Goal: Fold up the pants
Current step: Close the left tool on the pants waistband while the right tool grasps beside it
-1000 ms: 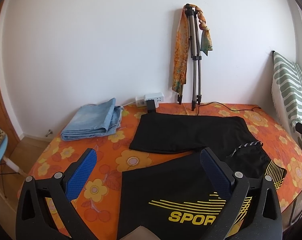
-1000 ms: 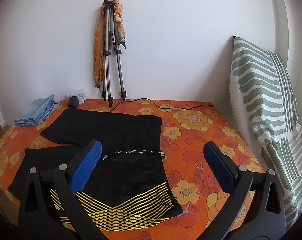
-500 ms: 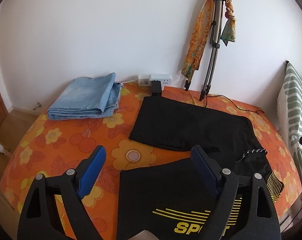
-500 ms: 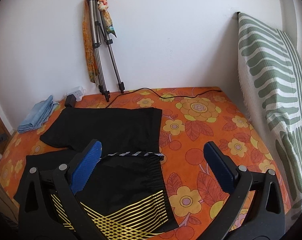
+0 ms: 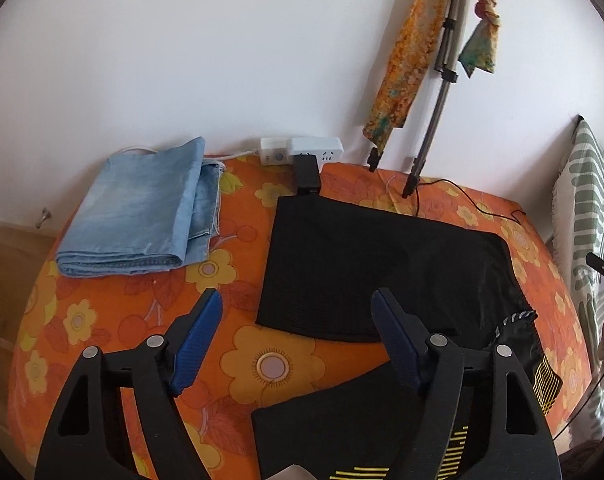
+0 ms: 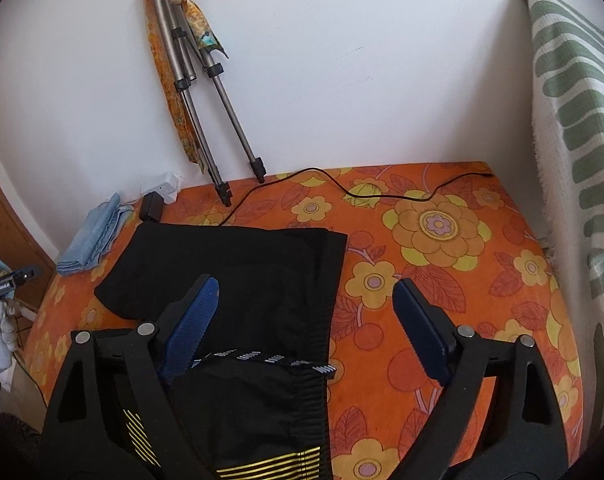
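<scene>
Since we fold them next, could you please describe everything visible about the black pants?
The black pants lie spread flat on the orange flowered cover, legs apart in a V. The fabric looks thin and sporty, with yellow stripes and a speckled drawstring at the waistband. Both open grippers hover above without touching.

A plain white wall (image 5: 222,60) rises behind a surface covered in orange floral cloth (image 6: 441,248), lit by soft daylight. A folded tripod (image 6: 206,104) draped with patterned scarves leans against the wall. A white power strip (image 5: 302,150) sits at the wall's base. A green-and-white striped cushion (image 6: 573,120) stands at the right. Wooden floor (image 5: 10,248) shows at the left.
</scene>
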Demonstrator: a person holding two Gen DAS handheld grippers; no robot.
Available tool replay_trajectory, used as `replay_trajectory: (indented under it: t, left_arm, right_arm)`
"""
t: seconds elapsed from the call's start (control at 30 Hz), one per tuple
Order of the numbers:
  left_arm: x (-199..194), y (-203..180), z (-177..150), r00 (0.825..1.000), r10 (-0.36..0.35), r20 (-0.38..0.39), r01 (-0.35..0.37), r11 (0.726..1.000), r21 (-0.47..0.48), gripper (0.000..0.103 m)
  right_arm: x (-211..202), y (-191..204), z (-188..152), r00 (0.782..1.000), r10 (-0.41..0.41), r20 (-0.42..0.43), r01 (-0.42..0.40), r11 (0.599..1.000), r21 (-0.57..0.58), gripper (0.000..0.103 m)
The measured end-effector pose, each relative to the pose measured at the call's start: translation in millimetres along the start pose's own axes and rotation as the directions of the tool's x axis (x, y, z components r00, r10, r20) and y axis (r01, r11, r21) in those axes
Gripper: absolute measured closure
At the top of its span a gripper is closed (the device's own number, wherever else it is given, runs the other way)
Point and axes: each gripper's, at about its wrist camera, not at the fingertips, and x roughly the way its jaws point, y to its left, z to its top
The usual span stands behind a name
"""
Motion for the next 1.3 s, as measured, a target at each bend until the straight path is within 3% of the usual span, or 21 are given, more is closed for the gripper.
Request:
replay_trajectory:
  t: [0.13,0.27,0.6,0.83,1.3]
  left_arm:
    - [29.3,14.1,26.4,0.999,-0.018,-0.045,0.017,0.999,-0.03,0.032]
    - [64.4,17.0,47.9,0.995,-0.024,-0.093,0.023,1.0,-0.006,0.045]
    - [154.3,16.7,77.6,0.978,-0.082,-0.194,0.08,0.997,-0.021,0.046]
    - [201.8,24.2,85.5,0.968,-0.11,-0.227,0.101,0.993,-0.054,0.047]
    - [238.6,43.0,93.5,0.965,-0.135,-0.225,0.127,0.991,-0.048,0.045]
  right_arm:
    - [35.3,12.6,20.2,0.998,0.015,-0.06,-0.022,0.994,-0.111,0.023]
    - [68.6,28.4,35.1,0.993,0.046,-0.112,-0.067,0.98,-0.187,0.023]
    - [158.9,63.9,46.9,0.965,0.084,-0.249,-0.161,0.938,-0.307,0.029]
    - [211.9,73.7,45.7,0.94,0.11,-0.323,-0.221,0.917,-0.331,0.029]
    - [260.4,70.6,56.5,0.906,0.166,-0.39,-0.305,0.894,-0.328,0.029]
